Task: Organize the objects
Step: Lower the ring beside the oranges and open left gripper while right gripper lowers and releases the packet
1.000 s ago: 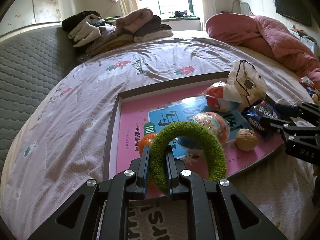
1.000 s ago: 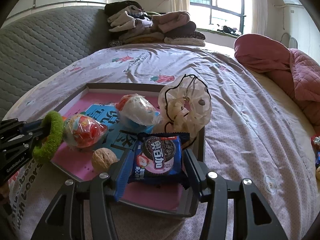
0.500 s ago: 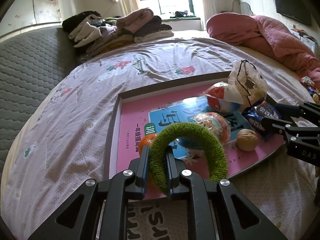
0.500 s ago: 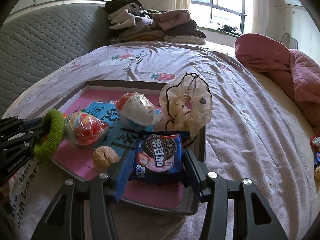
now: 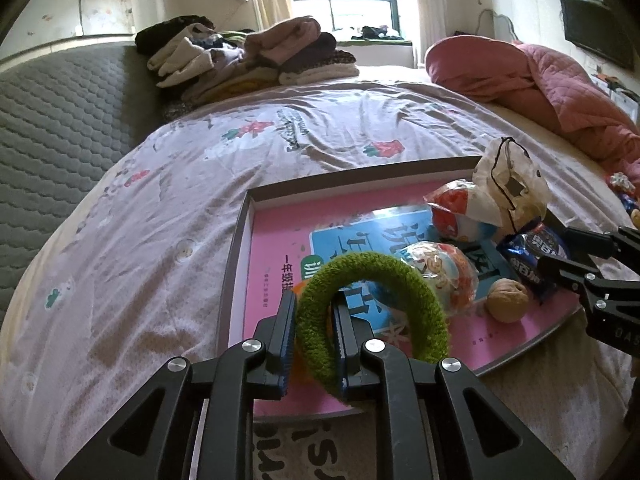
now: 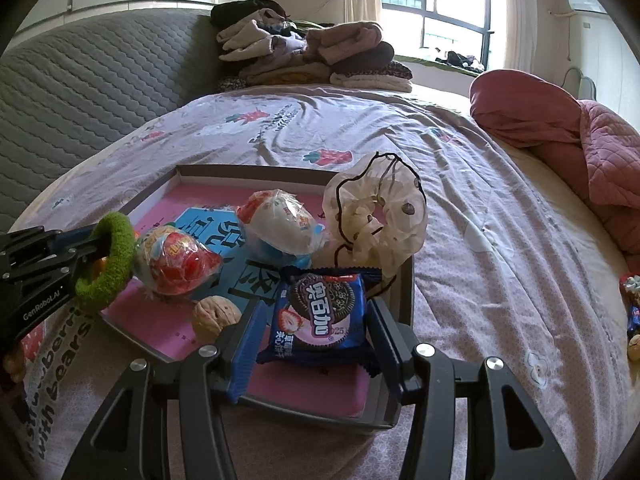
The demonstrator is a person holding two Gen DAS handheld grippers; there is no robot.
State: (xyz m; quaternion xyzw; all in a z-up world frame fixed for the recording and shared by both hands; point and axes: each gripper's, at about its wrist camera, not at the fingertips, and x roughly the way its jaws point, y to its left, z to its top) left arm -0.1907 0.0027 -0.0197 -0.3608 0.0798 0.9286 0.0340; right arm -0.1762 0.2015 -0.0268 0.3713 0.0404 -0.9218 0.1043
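A shallow tray (image 5: pixel 236 248) with a pink book inside lies on the bed. My left gripper (image 5: pixel 314 304) is shut on a green fuzzy hair tie (image 5: pixel 400 280), held upright over the tray's near edge. My right gripper (image 6: pixel 316 312) is shut on a blue cookie packet (image 6: pixel 320 308) above the tray's (image 6: pixel 240 170) right corner. In the right wrist view the left gripper (image 6: pixel 80 256) with the green hair tie (image 6: pixel 120 248) shows at the left. The left wrist view has the right gripper (image 5: pixel 560 256) and cookie packet (image 5: pixel 528 252) at the right.
In the tray lie two wrapped toy eggs (image 6: pixel 176 264) (image 6: pixel 280 224), a walnut (image 6: pixel 216 316), a sheer white scrunchie (image 6: pixel 376 216) and something orange behind the green tie. Folded clothes (image 5: pixel 248 56) sit at the headboard, a pink quilt (image 5: pixel 540 92) at the right. Small items (image 6: pixel 632 308) lie at the bed's right edge.
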